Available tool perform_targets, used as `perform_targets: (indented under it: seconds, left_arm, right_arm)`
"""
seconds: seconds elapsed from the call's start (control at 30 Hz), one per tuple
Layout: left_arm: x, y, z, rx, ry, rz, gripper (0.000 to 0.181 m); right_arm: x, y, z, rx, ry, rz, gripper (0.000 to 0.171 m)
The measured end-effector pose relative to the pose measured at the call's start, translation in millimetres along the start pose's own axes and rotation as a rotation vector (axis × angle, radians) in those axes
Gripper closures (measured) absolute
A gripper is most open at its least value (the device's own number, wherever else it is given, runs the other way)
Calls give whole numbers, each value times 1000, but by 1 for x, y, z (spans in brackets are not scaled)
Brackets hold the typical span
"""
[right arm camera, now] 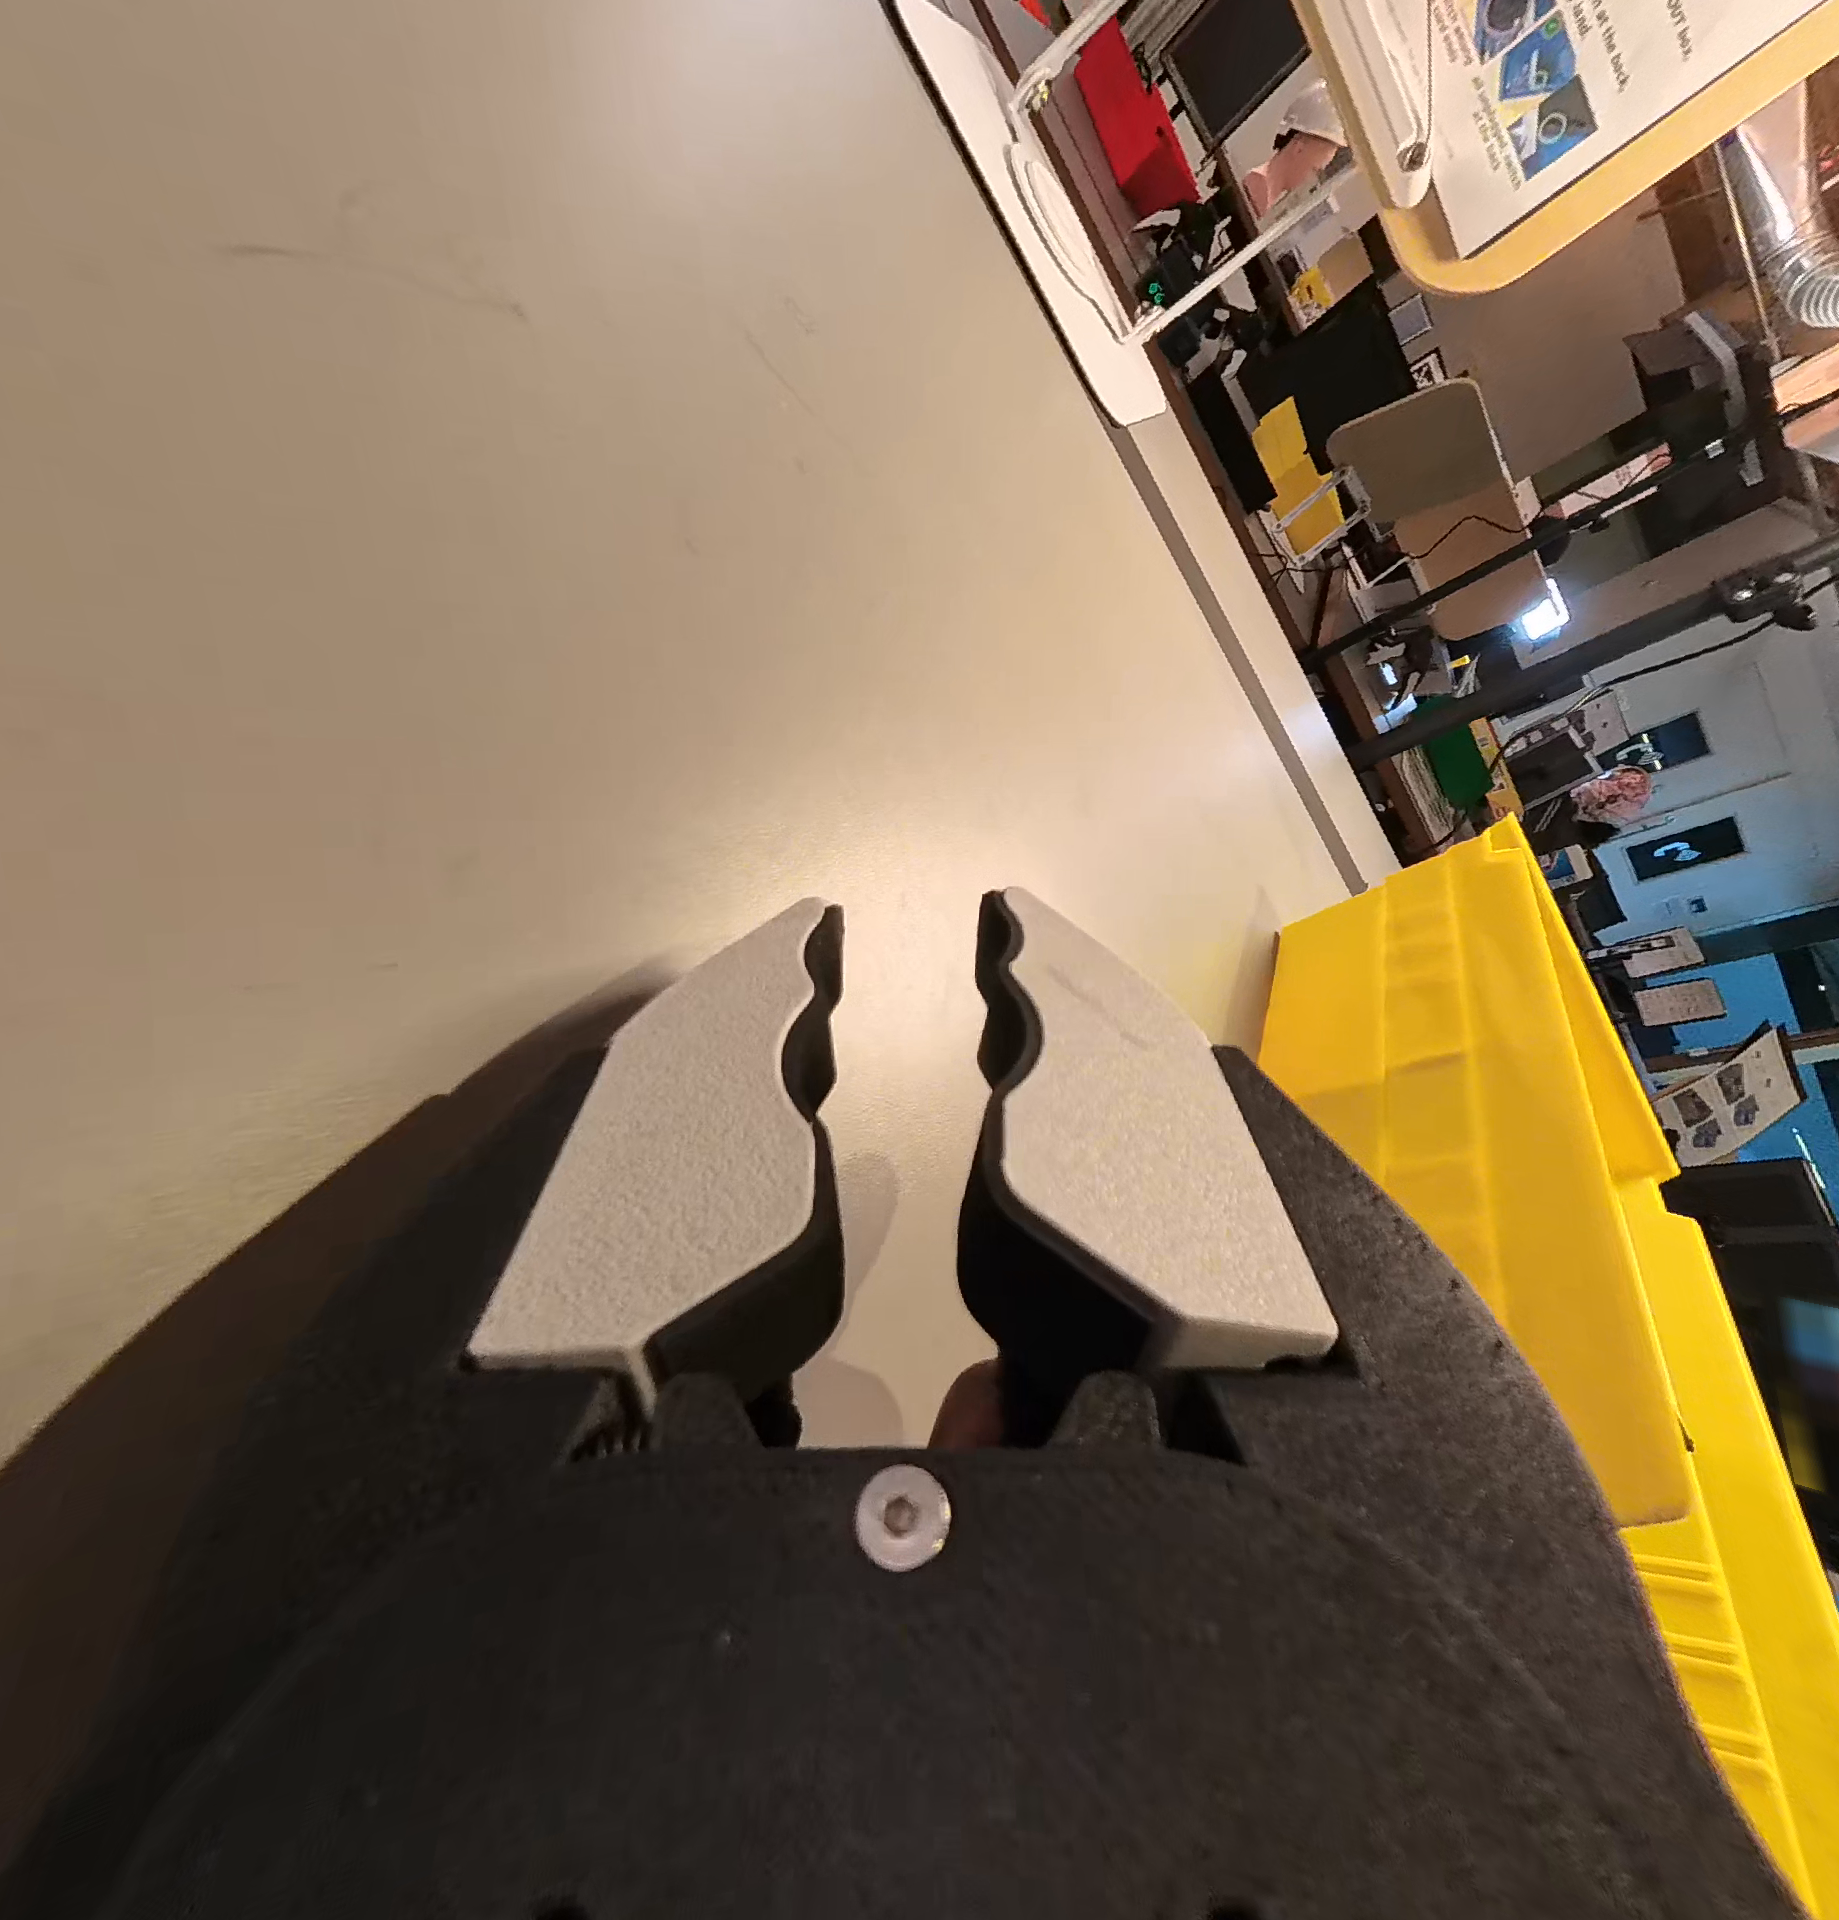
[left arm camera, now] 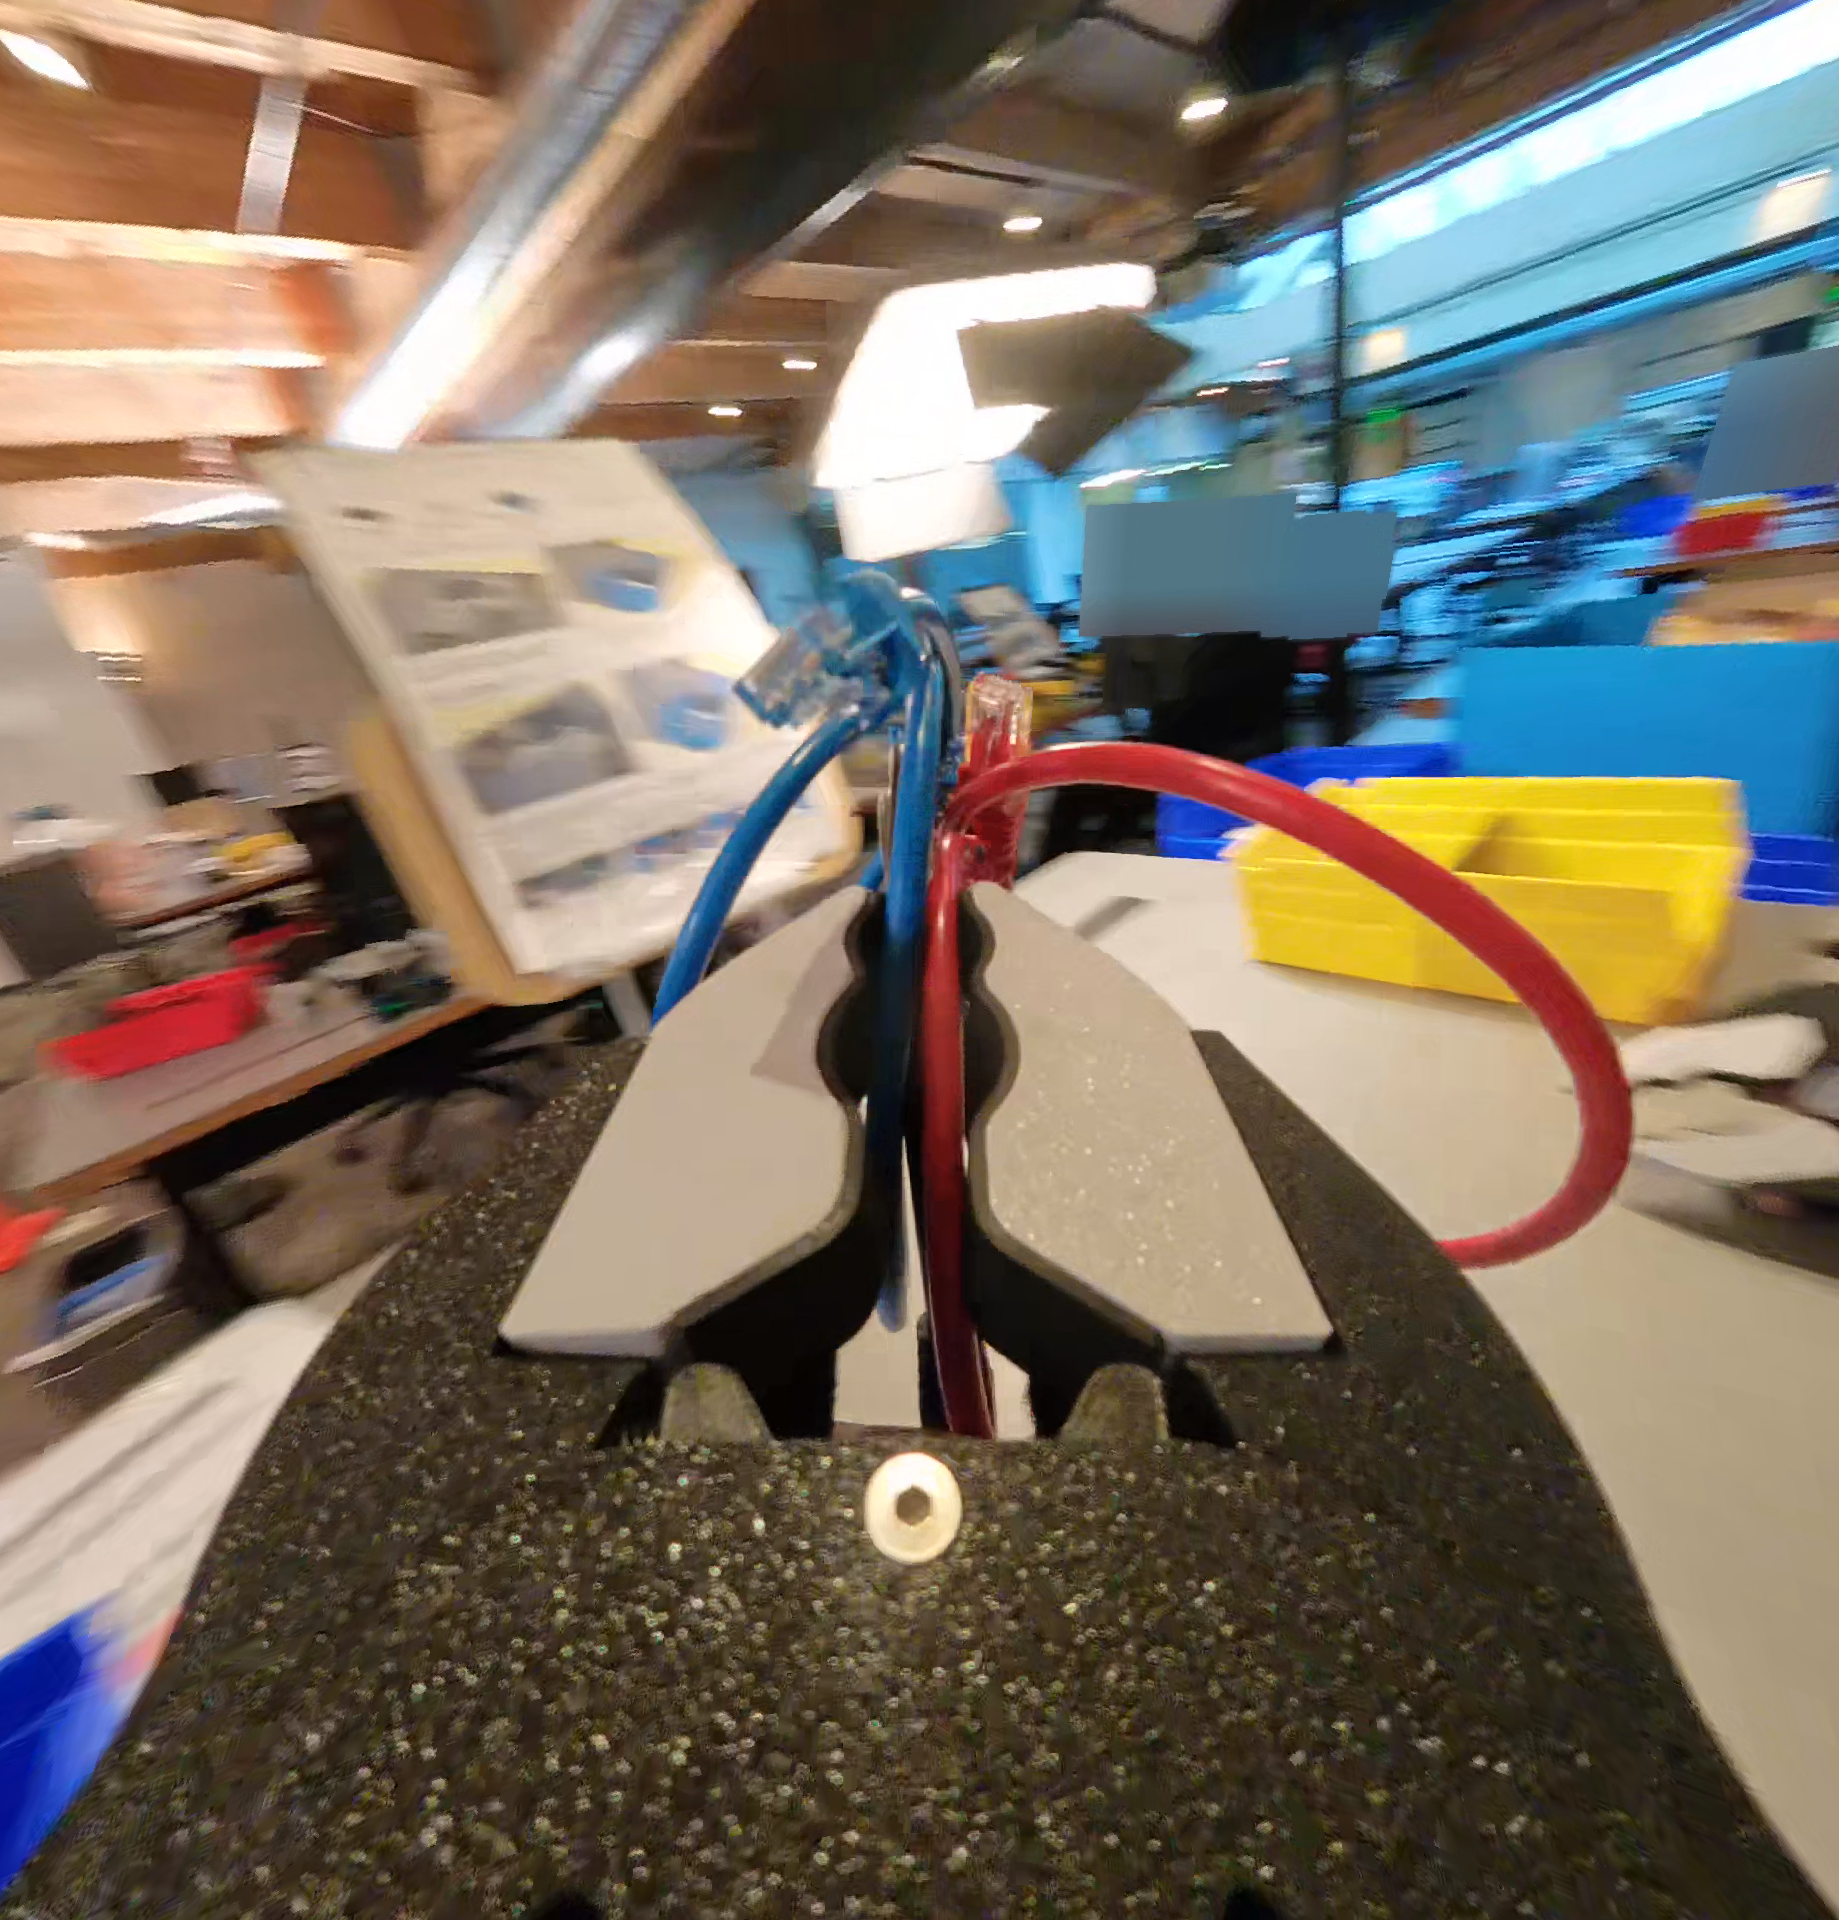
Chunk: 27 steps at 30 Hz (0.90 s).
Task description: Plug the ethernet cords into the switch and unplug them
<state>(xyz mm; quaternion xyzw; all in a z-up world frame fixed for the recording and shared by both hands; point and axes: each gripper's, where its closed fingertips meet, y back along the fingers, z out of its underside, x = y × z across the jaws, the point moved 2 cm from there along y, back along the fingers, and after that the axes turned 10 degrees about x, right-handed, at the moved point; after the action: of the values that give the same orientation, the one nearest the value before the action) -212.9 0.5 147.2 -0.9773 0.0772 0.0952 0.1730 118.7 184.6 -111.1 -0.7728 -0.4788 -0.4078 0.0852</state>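
The ethernet cords, one blue cord [left arm camera: 899, 883] and one red cord [left arm camera: 1414, 894], are both pinched together between the jaws of the left gripper [left arm camera: 913, 904], lifted above the grey surface [left arm camera: 1621, 1455] with a yellow bin [left arm camera: 1497, 904] behind. They look light and springy: the red one bows out in a stiff loop, so it will likely fight any bend. Their clear plugs, the blue plug [left arm camera: 801, 665] and the red plug [left arm camera: 998, 717], stick up free and look fragile at the latch; better hold lies just behind the plug.

In the right wrist view, the right gripper [right arm camera: 910, 925] hangs with jaws apart, empty, over bare surface [right arm camera: 479, 520] beside the yellow bin [right arm camera: 1466, 1143]. No switch shows.
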Motion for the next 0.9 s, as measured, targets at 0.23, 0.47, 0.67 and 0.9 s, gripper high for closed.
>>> perform_targets:
  seconds: [0.23,0.47,0.67,0.9]
  left_arm:
    - [147,-38,111,79,261,486,169]
    - [186,-27,156,-115,185,673,169]
    - [182,-19,157,-78,173,707,169]
    - [181,-8,149,-5,124,773,169]
  right_arm:
    - [-5,9,-10,107,-14,-70,137]
    - [-18,6,-21,169,-58,-234,113]
    - [-31,-10,-56,287,-210,-436,83]
    - [-23,-40,-83,388,-454,-606,90]
